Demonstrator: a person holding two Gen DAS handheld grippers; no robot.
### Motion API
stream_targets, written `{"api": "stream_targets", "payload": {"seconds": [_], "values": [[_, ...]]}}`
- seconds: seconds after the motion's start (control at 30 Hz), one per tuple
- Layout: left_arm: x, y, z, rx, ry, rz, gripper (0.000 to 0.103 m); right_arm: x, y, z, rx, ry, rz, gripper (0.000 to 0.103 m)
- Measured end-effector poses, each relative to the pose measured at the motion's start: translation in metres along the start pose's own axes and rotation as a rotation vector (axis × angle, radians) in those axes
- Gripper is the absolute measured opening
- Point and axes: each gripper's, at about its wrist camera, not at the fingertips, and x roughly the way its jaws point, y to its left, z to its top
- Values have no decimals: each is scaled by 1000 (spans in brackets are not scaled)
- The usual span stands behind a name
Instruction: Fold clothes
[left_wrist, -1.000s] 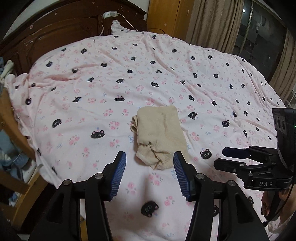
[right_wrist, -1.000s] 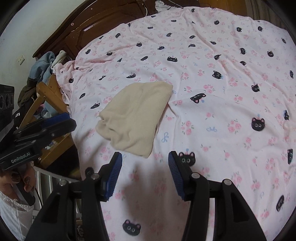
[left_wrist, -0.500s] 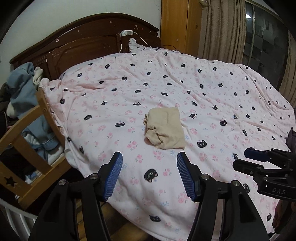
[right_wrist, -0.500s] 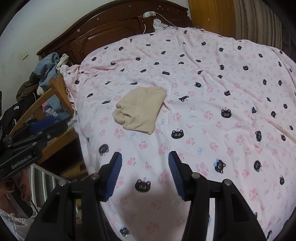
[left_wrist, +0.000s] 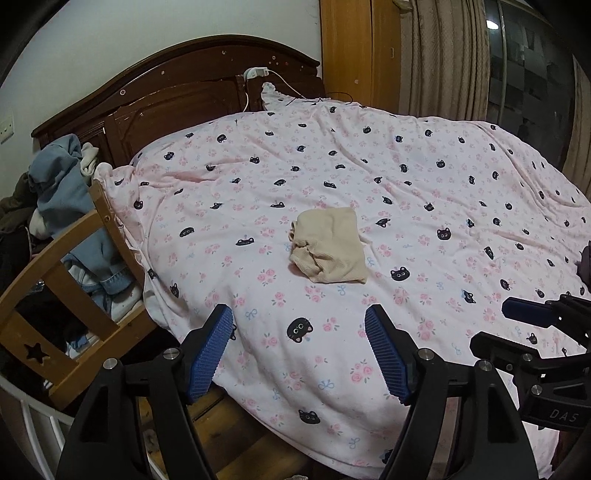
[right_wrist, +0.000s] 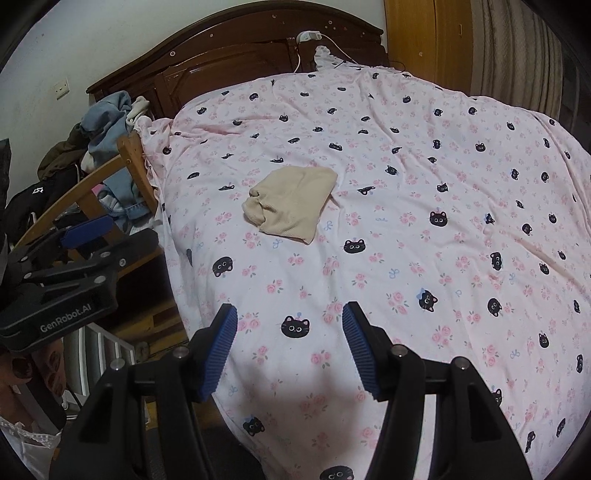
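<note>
— Mostly bed: a pink quilt cover printed with black cat faces and small roses (left_wrist: 369, 177), rumpled, spread over the whole mattress. Behind it a dark carved wooden headboard (left_wrist: 177, 96), a white wall, a yellow-brown wooden cabinet (left_wrist: 354, 55) and beige curtains (left_wrist: 443, 59).

— And the garment?

— Folded beige knit garment (left_wrist: 330, 245), lying flat near the middle of the quilt, well apart from both tools.

— Grippers?

— Left gripper (left_wrist: 299, 350), blue ribbed pads spread wide, just been opening, nothing between but quilt. Right gripper (right_wrist: 290, 347) likewise parted, jaws just widened, empty, above the quilt's near edge.

— Anything hard to read?

— Right gripper cut off at the left view's edge. Dark object at that view's far right border, too little showing to name. Fingers with dark nails (right_wrist: 22, 367) and a strip of white lace in the right view's lower-left corner.

— Around the bed?

— Light wooden chair with a star cut-out (left_wrist: 48, 295) beside the mattress, heaped with blue denim clothes (left_wrist: 59, 192). White charger and cable (left_wrist: 256, 74) on the headboard.
</note>
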Motion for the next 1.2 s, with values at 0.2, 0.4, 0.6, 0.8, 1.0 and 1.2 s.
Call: {"api": "stream_targets", "payload": {"seconds": [0.2, 0.4, 0.6, 0.8, 1.0, 1.2], "values": [[-3, 1, 0, 9, -7, 1, 70, -1, 0, 2, -3, -1, -14, 61], [-4, 2, 0, 9, -4, -6, 70, 0, 2, 5, -5, -3, -14, 61], [-7, 2, -1, 16, -3, -2, 70, 0, 5, 6, -5, -4, -11, 62], [-5, 5, -1, 11, 10, -2, 70, -1, 6, 8, -5, -5, -10, 62], [-6, 3, -2, 19, 18, -7, 70, -2, 7, 9, -5, -12, -8, 62], [-6, -5, -2, 51, 27, 6, 70, -3, 5, 9, 1, -15, -4, 62]]}}
